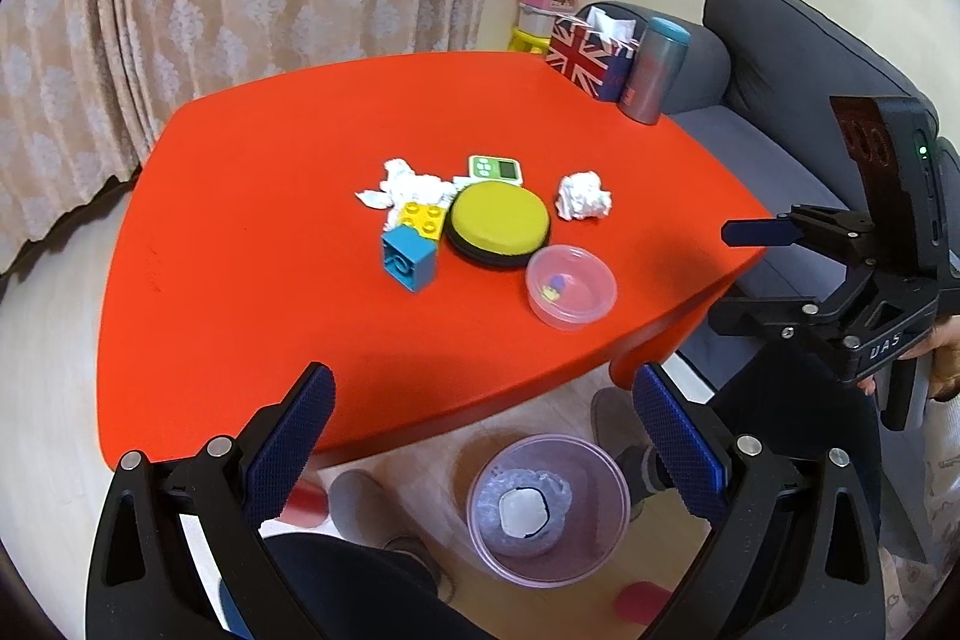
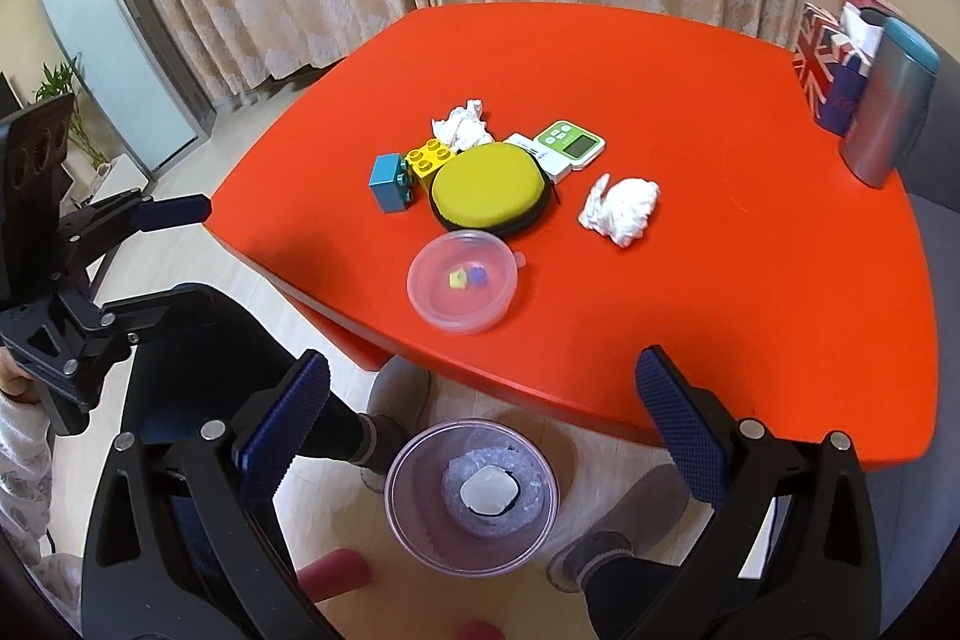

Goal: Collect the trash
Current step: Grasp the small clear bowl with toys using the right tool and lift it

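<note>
Two crumpled white tissues lie on the red table (image 1: 240,220): one (image 1: 405,187) behind the toy bricks, one (image 1: 583,196) to the right of the yellow case. They also show in the right wrist view, the far one (image 2: 462,124) and the near one (image 2: 624,208). A clear trash bin (image 1: 547,511) with a liner stands on the floor below the table edge, also in the right wrist view (image 2: 474,499). My left gripper (image 1: 480,436) is open and empty above the bin. My right gripper (image 2: 480,418) is open and empty, also above the bin.
On the table are a yellow round case (image 1: 498,223), yellow and blue bricks (image 1: 414,238), a green timer (image 1: 495,169), a clear lidded tub (image 1: 570,286), a Union Jack tissue box (image 1: 585,55) and a grey flask (image 1: 654,70). A grey sofa (image 1: 798,58) stands right. Slippered feet are beside the bin.
</note>
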